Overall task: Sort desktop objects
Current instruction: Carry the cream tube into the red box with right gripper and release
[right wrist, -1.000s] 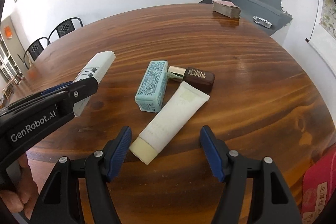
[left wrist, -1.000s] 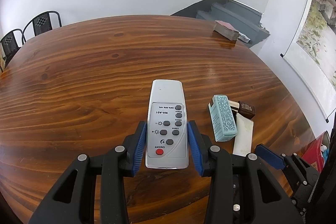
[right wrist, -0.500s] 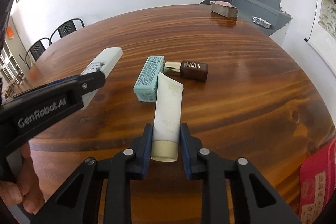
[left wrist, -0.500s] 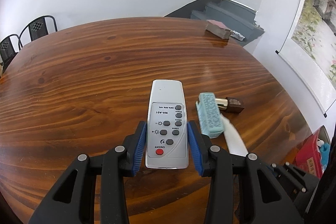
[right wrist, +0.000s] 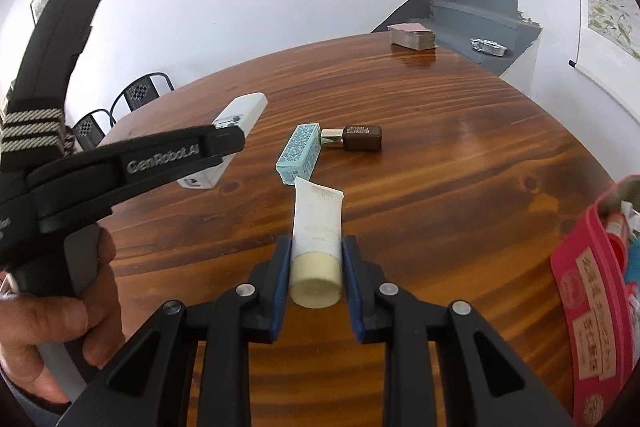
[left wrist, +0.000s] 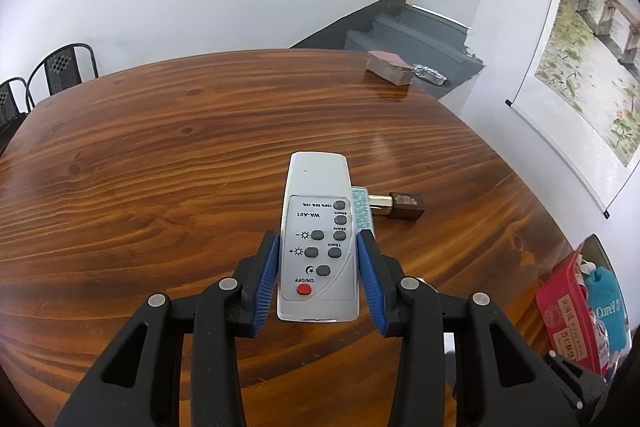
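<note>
The cream tube (right wrist: pixel 316 227) is sitting clamped by its cap end in the right hand-held gripper (right wrist: pixel 316 267), whose jaws have just been closing onto it; its crimped tail is pointing toward the far side and appears to be clear of the bench (right wrist: pixel 460 167). The remote control (left wrist: pixel 318 239) is being gripped at its near end by the left hand-held gripper (left wrist: pixel 318 279), buttons facing up, also above the bench. The step in hand is judged to be the carry phase: both items are grasped and are awaiting delivery. The next move is calling for a destination; the red bag (right wrist: pixel 592 307) at the right edge is a likely candidate, though this cannot be confirmed. The teal box (right wrist: pixel 298 155) and brown bottle (right wrist: pixel 358 138) are lying touching each other mid-bench, not yet sorted. Both hand-held grippers are pointing forward and downward, side by side, the left one held in a hand (right wrist: pixel 52 339) at the near left.
</note>
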A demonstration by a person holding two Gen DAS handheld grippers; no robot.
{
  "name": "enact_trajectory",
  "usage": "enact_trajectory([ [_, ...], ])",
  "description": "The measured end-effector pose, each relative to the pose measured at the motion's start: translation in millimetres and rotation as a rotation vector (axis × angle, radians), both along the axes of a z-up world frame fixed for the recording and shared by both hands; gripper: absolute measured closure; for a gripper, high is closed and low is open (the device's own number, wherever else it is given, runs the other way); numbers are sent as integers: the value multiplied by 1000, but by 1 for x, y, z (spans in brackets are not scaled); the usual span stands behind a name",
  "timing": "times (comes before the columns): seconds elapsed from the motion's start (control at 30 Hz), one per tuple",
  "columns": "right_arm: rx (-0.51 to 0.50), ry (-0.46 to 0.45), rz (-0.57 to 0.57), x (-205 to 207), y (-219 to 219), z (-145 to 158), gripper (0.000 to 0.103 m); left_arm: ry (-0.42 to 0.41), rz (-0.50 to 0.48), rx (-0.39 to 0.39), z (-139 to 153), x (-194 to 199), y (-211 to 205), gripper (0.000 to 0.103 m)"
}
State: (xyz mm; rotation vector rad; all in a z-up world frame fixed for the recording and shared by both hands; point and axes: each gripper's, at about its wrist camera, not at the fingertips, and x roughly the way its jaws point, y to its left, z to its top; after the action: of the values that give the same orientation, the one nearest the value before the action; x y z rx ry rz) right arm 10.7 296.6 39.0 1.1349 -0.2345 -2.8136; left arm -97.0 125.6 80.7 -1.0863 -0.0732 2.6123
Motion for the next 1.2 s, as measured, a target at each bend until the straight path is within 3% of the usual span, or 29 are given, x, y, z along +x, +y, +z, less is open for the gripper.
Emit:
enact_trajectory([
  [0.83, -74, 162, -184, 82, 68, 47, 75, 76, -157, 7, 27, 51, 47, 61],
  [1.2, -54, 223, -332, 128, 116, 60, 75, 87, -251, 13, 35, 83, 77, 61],
])
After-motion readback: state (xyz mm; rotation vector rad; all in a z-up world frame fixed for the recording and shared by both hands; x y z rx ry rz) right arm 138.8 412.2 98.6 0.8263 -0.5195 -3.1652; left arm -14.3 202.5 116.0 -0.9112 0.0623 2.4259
